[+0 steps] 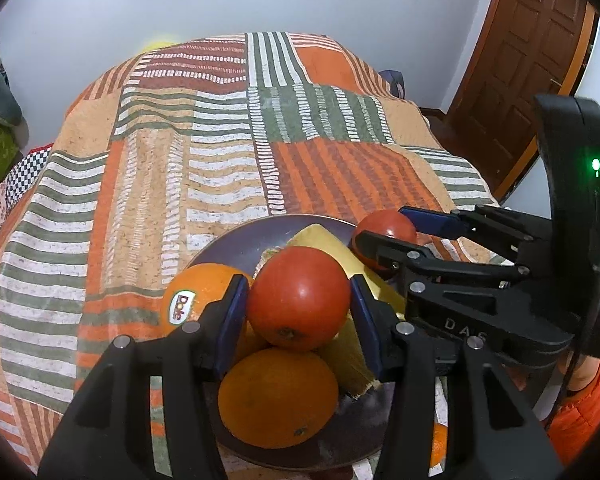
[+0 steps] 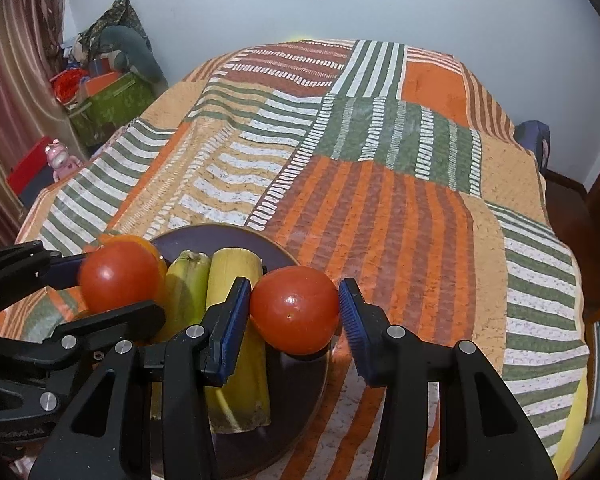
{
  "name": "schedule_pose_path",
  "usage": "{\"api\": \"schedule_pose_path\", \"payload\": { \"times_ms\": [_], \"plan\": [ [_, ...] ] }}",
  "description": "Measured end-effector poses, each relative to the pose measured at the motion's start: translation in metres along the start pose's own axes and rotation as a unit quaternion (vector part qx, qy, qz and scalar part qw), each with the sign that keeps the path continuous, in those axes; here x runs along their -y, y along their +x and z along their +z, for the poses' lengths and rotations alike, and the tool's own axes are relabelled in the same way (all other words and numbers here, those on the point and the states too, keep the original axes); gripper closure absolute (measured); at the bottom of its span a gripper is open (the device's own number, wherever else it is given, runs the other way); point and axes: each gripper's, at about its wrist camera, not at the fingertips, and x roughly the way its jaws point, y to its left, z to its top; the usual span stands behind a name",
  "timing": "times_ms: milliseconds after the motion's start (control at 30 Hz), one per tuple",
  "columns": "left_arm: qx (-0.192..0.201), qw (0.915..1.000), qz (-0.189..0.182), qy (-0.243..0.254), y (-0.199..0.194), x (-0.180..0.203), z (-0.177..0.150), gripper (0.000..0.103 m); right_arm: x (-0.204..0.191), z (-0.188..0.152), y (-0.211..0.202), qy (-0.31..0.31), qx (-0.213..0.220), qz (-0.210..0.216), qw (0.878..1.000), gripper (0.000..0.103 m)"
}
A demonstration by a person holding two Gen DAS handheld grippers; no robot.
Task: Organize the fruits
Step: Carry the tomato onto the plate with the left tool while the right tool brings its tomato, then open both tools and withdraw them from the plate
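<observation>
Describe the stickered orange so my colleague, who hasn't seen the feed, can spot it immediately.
Start at the dark plate on the patchwork cloth. At its left rim, just outside the left gripper, sits the orange. Unlike the bare orange nearer the camera, it carries a white Dole sticker.

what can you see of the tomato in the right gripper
The tomato is round, smooth, glossy red, with a small dot on its skin and bright highlights. It sits between the blue ribbed pads of the right gripper; the left pad touches it, the other side looks barely apart. It hangs over the dark plate's right edge, beside the yellow banana.
</observation>
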Motion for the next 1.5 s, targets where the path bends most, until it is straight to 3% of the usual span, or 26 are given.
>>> {"api": "schedule_pose_path", "payload": {
  "times_ms": [233, 400, 667, 1000, 1367, 1500],
  "plan": [
    [-0.006, 0.9999, -0.007, -0.012, -0.002, -0.001, 0.001, 0.046, 0.0, 0.0, -0.001, 0.002, -0.007, -0.001, 1.0, 0.057],
    [0.005, 0.9999, -0.002, -0.016, -0.016, 0.0, 0.0, 0.046, -0.002, -0.001, -0.013, 0.0, 0.006, -0.005, 1.0, 0.05],
    [0.039, 0.9992, 0.006, -0.011, -0.059, 0.008, -0.005, 0.045, -0.008, -0.005, -0.057, -0.005, 0.043, -0.019, 0.999, 0.049],
    [0.064, 0.9979, 0.015, -0.001, -0.11, 0.028, -0.028, 0.036, -0.013, -0.033, -0.12, -0.007, 0.08, -0.039, 0.996, 0.046],
    [0.049, 0.9986, 0.011, -0.016, -0.117, 0.047, -0.073, 0.02, -0.009, -0.083, -0.136, -0.004, 0.055, -0.046, 0.997, 0.045],
    [0.033, 0.9991, 0.003, -0.026, -0.107, 0.05, -0.083, 0.02, -0.006, -0.098, -0.132, 0.005, 0.039, -0.041, 0.998, 0.045]
  ]
}}
